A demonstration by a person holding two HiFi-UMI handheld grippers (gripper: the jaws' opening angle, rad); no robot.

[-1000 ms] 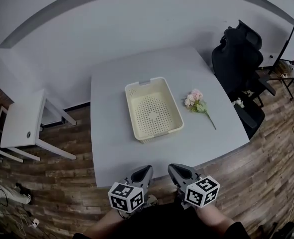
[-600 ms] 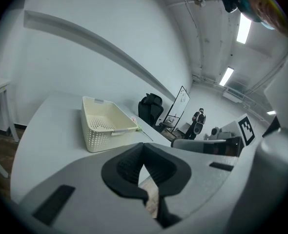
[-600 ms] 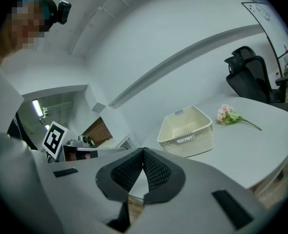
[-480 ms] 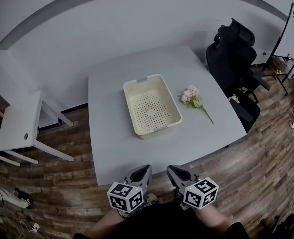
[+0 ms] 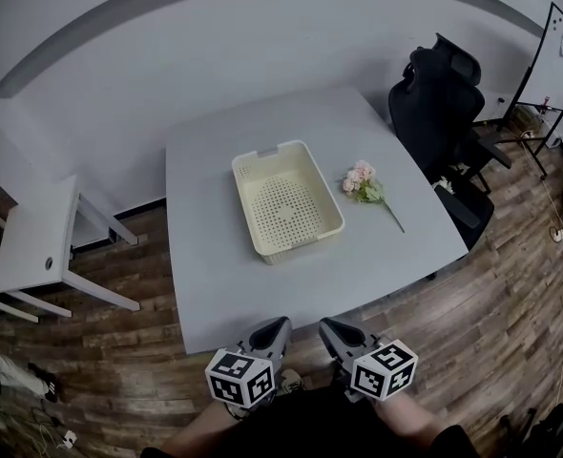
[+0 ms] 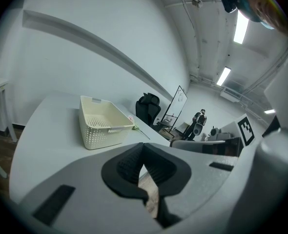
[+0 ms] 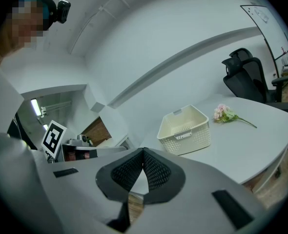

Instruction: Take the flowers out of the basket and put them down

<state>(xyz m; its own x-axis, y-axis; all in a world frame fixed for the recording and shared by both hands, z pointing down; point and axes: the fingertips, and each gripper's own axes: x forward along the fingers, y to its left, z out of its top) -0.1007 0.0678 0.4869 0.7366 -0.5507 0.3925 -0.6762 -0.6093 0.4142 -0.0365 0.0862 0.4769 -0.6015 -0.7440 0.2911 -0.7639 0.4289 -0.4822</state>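
Nearest, short of the counter's (image 5: pixel 224 284) front edge: left tool (image 5: pixel 281 324) and right tool (image 5: pixel 326 324), side by side, jaws of each closed together, nothing gripped. Farther in, mid-counter: cream perforated basket (image 5: pixel 304 243). Just right of basket, apart from it, flat on counter: pink flowers (image 5: pixel 361 181), outside basket. Beyond right edge: black office chair (image 5: pixel 439 93).

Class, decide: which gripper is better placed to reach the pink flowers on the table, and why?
Probably the right gripper: the pink flower sprig lies right of the empty cream perforated plastic basket, on that gripper's side.
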